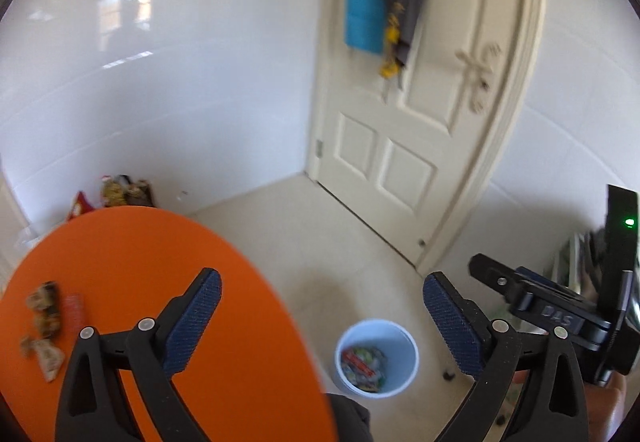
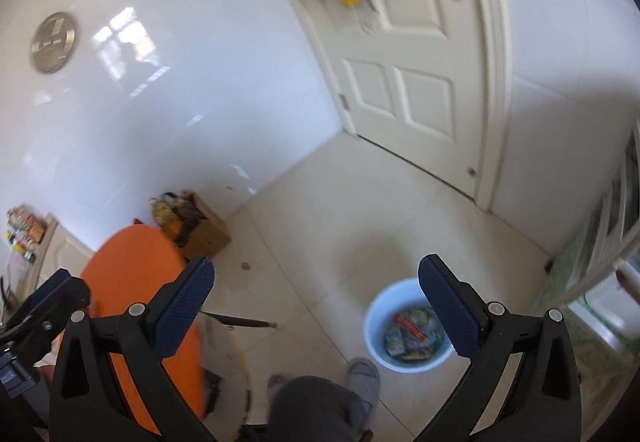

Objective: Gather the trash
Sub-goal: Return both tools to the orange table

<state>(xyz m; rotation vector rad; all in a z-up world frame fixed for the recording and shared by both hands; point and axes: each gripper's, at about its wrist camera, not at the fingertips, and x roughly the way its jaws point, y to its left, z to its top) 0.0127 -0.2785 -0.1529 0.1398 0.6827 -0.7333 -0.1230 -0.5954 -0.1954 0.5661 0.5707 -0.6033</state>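
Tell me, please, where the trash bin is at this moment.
The trash bin stands on the floor to the right of the orange table, in front of the door; both wrist views show it low between the open fingers, wrappers inside.

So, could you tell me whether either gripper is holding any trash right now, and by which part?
Nothing is held. The left gripper and the right gripper are both open with nothing between their pads; wrappers lie on the orange table.
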